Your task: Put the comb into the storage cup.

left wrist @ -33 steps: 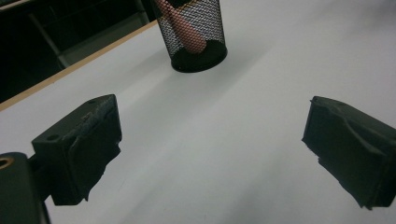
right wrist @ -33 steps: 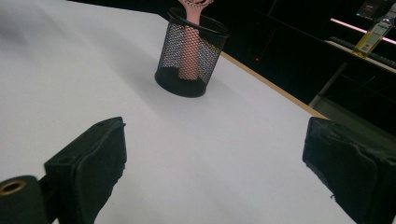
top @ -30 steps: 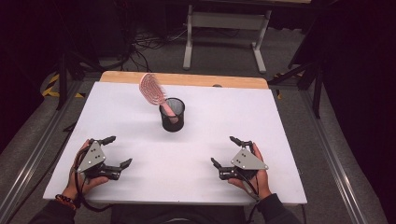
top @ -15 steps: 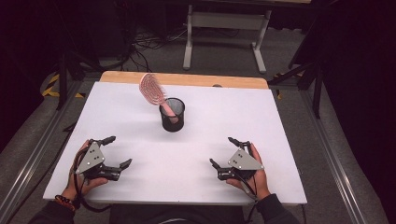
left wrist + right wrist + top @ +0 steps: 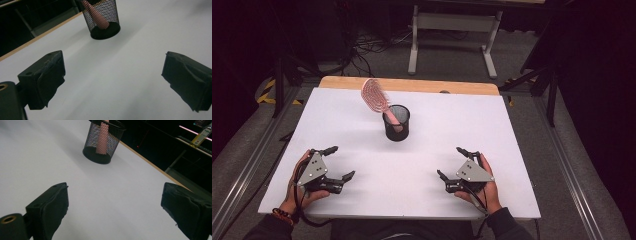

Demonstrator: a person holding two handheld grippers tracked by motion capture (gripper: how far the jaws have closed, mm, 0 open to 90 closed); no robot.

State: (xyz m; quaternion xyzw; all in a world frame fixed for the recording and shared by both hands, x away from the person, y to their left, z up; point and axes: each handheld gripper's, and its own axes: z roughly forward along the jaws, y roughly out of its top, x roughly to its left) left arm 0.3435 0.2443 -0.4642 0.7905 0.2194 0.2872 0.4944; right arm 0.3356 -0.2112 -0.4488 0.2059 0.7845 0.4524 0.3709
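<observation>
A pink hairbrush (image 5: 375, 96) stands handle-down in a black mesh cup (image 5: 396, 122) at the middle of the white table, its head leaning up and to the left. My left gripper (image 5: 340, 162) rests open near the front left, well short of the cup, nothing between its jaws. My right gripper (image 5: 452, 163) rests open near the front right, also empty. In the left gripper view the cup (image 5: 102, 18) and the pink handle (image 5: 96, 15) lie far ahead of the gripper (image 5: 113, 80). The right gripper view shows the cup (image 5: 103, 141) ahead of the wide-spread gripper (image 5: 115, 208).
The white table top (image 5: 462, 125) has a wooden strip (image 5: 422, 85) along its far edge. Beyond it a white metal stand (image 5: 452, 30) and cables lie on the dark floor. Metal rails run along both sides of the table.
Both hands have shifted only slightly; the grippers stay open and the brush and cup have not moved.
</observation>
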